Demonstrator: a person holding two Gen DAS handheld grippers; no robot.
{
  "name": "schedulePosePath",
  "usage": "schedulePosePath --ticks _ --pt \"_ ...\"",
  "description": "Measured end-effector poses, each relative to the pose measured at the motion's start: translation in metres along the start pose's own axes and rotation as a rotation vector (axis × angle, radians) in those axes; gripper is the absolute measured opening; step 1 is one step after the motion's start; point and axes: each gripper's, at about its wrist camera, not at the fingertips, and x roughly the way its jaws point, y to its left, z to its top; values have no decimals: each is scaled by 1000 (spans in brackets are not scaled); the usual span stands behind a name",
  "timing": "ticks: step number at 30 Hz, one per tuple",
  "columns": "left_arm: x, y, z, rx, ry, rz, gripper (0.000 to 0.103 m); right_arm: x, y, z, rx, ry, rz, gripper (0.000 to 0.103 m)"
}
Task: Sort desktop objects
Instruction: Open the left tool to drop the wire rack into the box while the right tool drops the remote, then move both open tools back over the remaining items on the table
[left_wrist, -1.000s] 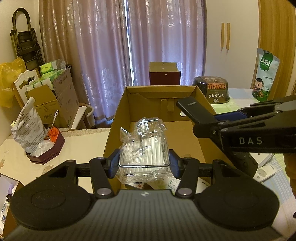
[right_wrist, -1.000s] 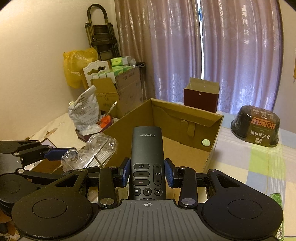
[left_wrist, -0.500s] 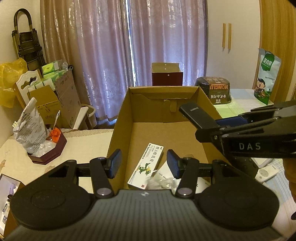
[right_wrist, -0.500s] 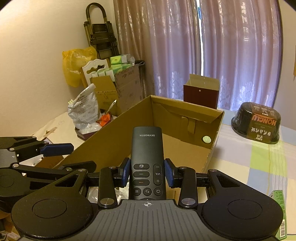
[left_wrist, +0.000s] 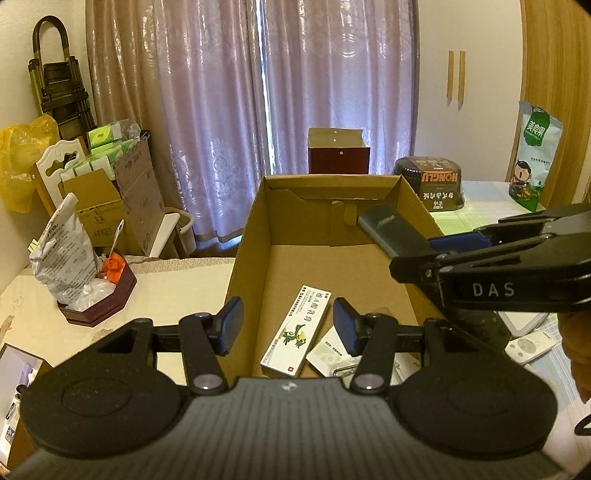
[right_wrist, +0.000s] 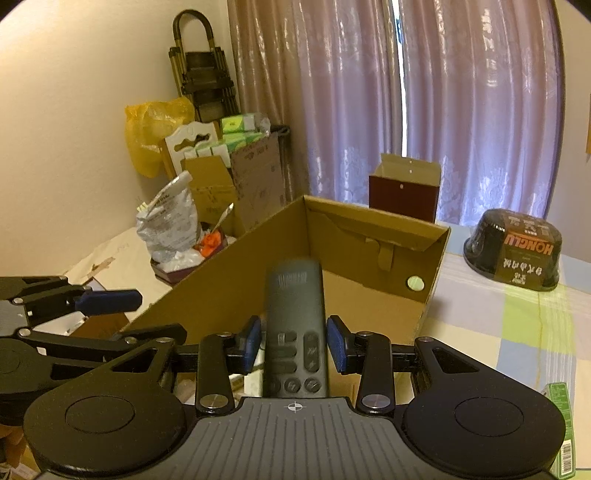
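Left wrist view: off to the left of the left gripper (left_wrist: 287, 325) there's a crinkly bag (left_wrist: 61, 254) in a dark tray on the desk (left_wrist: 48, 328), not sorted yet. The gripper itself is empty, pads spread wide apart, hovering over the near edge of the box (left_wrist: 247, 240). Straight ahead and below, a medicine carton (left_wrist: 297, 330) lies flat on the box floor with a leaflet (left_wrist: 327, 350) just beside it, so I'd call those done. To its right, the remote (left_wrist: 391, 234) sticks out over the box.

Right wrist view: the right gripper (right_wrist: 293, 343) has its pads opened a bit, with gaps on both sides of the remote, which looks motion-blurred. My guess is it's being let go into the box right now.

Further right of it, a black bowl (right_wrist: 515, 249) sits on the checked cloth, plus a green pack (right_wrist: 563, 428) at the edge.

Roughly partway through, I think: a few things boxed, the remote on its way, and several bits on the desk left.
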Motion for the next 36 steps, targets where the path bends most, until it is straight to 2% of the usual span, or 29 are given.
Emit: schedulePosePath --ticks 16,17,18,19,20,21,31,36 --pt "-5 -2 -3 -6 2 0 49 -7 -3 -2 5 -9 -2 38" --pt "-6 -2 -3 -7 1 -1 49 -9 -4 -2 8 -11 -5 41" --pt "-7 -3 -3 -7 1 -1 49 -12 -6 -2 12 -16 -10 73" --pt "-8 -4 -2 -8 0 -2 49 -17 -7 -3 21 -36 -22 89" --pt "-10 -5 -2 -8 -1 -3 49 -22 -9 -5 29 -56 -33 97" --pt "-11 -6 -2 -9 -1 -4 49 -29 -10 -6 29 -77 -32 97" --pt "-36 -31 -1 10 -12 -27 53 -80 -28 -22 55 -87 -69 97" --pt "-53 -48 -2 22 -22 -37 61 -113 -37 -35 80 -92 -88 97"
